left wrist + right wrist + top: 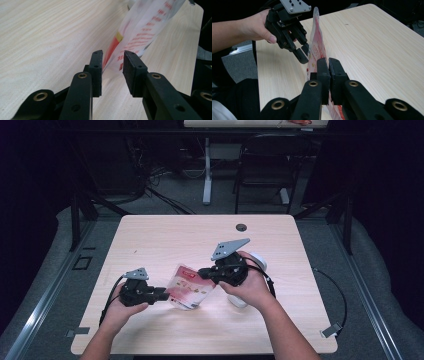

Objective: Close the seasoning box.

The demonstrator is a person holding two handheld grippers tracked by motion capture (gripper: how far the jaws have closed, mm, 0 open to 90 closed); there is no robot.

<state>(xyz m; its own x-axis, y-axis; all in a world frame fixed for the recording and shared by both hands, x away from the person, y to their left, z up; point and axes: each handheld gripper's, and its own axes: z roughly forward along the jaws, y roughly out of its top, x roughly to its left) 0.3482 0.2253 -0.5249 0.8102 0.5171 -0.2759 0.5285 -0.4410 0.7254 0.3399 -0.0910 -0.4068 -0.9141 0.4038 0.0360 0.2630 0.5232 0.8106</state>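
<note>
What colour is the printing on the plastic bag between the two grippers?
Red print, with a small yellow patch, on the whitish translucent plastic bag; the left gripper view shows it best.

I see tabletop [165, 232]: pale wood-grain laminate, smooth, matt, faint sheen under light. Pouch [188, 287]: thin plastic film, glossy, translucent white with red print, creased. Left hand-held gripper [112, 65]: black matt plastic jaws, brass-coloured rivets, pads look fine-textured. Right hand-held gripper [328, 65]: same black matt plastic; grey top plate looks like dull metal. Floor [50, 270]: grey carpet, rough.

A pale wooden table [165, 235] carries a white object [239, 301].
</note>
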